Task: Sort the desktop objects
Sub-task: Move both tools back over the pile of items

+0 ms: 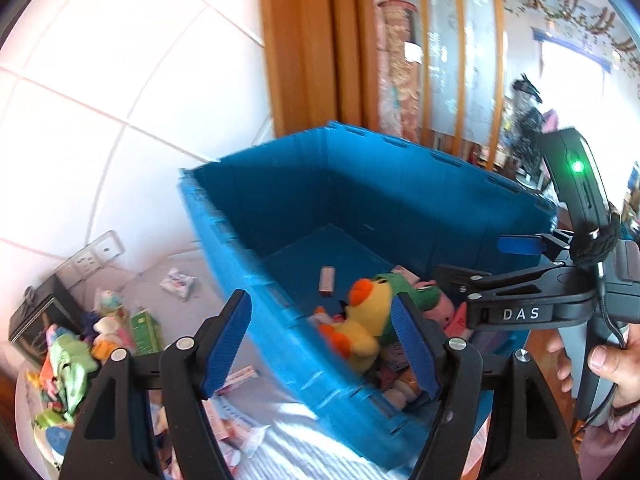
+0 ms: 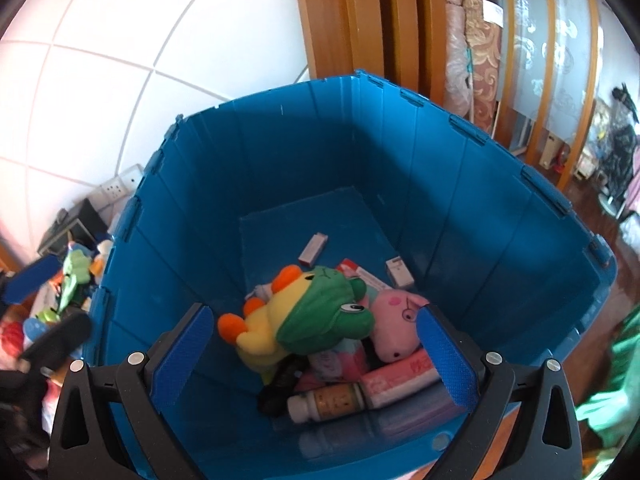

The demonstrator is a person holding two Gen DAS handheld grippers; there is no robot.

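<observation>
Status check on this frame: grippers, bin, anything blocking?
Left gripper open, empty, outside the blue bin. Right gripper wide open, empty, above yellow duck plush in the bin. Nothing in the way.

Strong daylight overexposes the white tiled wall (image 1: 100,80) toward ten o'clock; the blue plastic crate (image 1: 280,320) smears with motion blur; fisheye edges curve.

The left wrist camera looks forward and down past its own fingers at the near wall of the deep blue plastic crate (image 1: 304,364), close by. The right wrist camera tilts steeply into that crate (image 2: 460,216) from above. Both views share its interior.
</observation>
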